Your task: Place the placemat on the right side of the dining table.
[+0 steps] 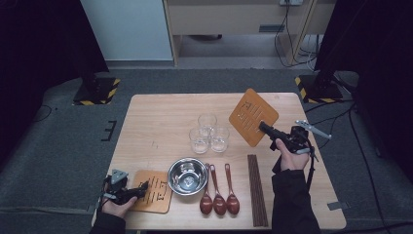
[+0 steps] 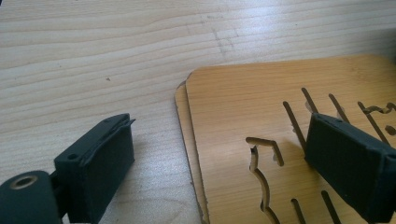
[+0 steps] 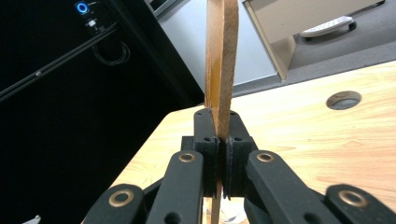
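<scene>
Right now, largest first: your pale wooden table (image 1: 160,117) fills the middle of the high view, and everything else sits on its near half.

The task's thing is the thin square wooden trivet with slotted cut-outs (image 1: 253,116), up off the table right of centre in the high view. Your right gripper (image 1: 266,128) is clenched on its lower edge; in the right gripper view the board (image 3: 221,60) stands edge-on and upright, rising from between the black jaws.

- Handling, as a judgement: light, stiff, flat. The edge looks like thin ply or pressed board, so it should not flex, but held by one edge it can pivot in the pads if you swing it.
- The slots weaken it locally. Grip on solid margin, as you do now, not across a cut-out.
- The surface looks smooth; keep the clench firm and lay it down flat rather than dropping it.

A second matching slotted wooden trivet (image 1: 153,191) lies flat at lower left of the high view. The left gripper view suggests two boards stacked there, one edge peeking out beneath (image 2: 180,100); I cannot say for certain. Your left gripper (image 1: 144,185) is released, jaws spread, one over bare table and one over the board.

Smaller things nearby: round steel bowl (image 1: 187,175), three clear glasses (image 1: 208,132), dark wooden chopsticks (image 1: 257,190), three brown wooden spoons (image 1: 219,195).
</scene>
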